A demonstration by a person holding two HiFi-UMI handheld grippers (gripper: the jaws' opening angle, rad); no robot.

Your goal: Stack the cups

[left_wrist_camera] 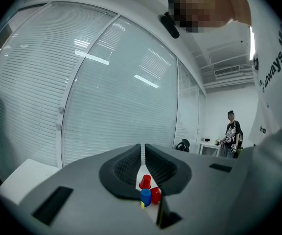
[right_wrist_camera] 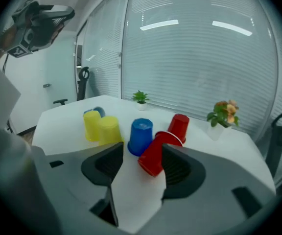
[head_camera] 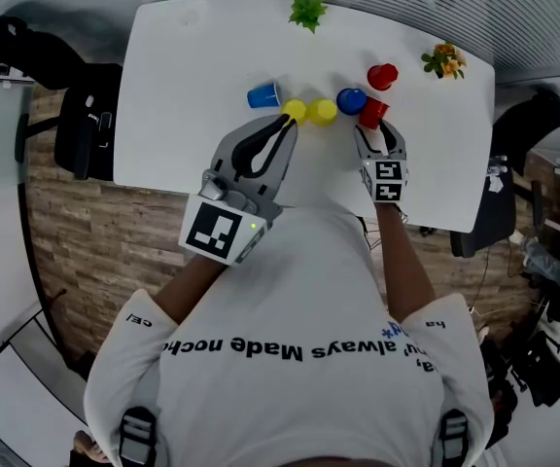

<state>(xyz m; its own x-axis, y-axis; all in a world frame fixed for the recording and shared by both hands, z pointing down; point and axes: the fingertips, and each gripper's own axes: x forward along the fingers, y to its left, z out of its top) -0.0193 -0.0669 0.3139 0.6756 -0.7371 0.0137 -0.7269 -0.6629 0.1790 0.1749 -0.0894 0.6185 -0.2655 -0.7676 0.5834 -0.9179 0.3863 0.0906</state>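
Several plastic cups stand in a row on the white table [head_camera: 192, 66]. Two yellow cups [right_wrist_camera: 101, 127] and a blue cup [right_wrist_camera: 141, 136] stand upside down, with a red cup [right_wrist_camera: 180, 126] upside down behind them. A second blue cup [head_camera: 263, 95] lies on its side at the left end. Another red cup [right_wrist_camera: 154, 155] lies tilted against the inner side of my right gripper's [right_wrist_camera: 142, 153] right finger; the left finger stands apart from it, so the jaws are open. My left gripper [head_camera: 288, 123] is shut and empty, its tip beside the yellow cups [head_camera: 307, 111].
A small green plant [head_camera: 307, 11] and a pot of orange flowers [head_camera: 443, 61] stand at the table's far edge. Black office chairs [head_camera: 86, 125] flank the table. Blinds cover the glass wall beyond. A person [left_wrist_camera: 232, 133] stands far off in the left gripper view.
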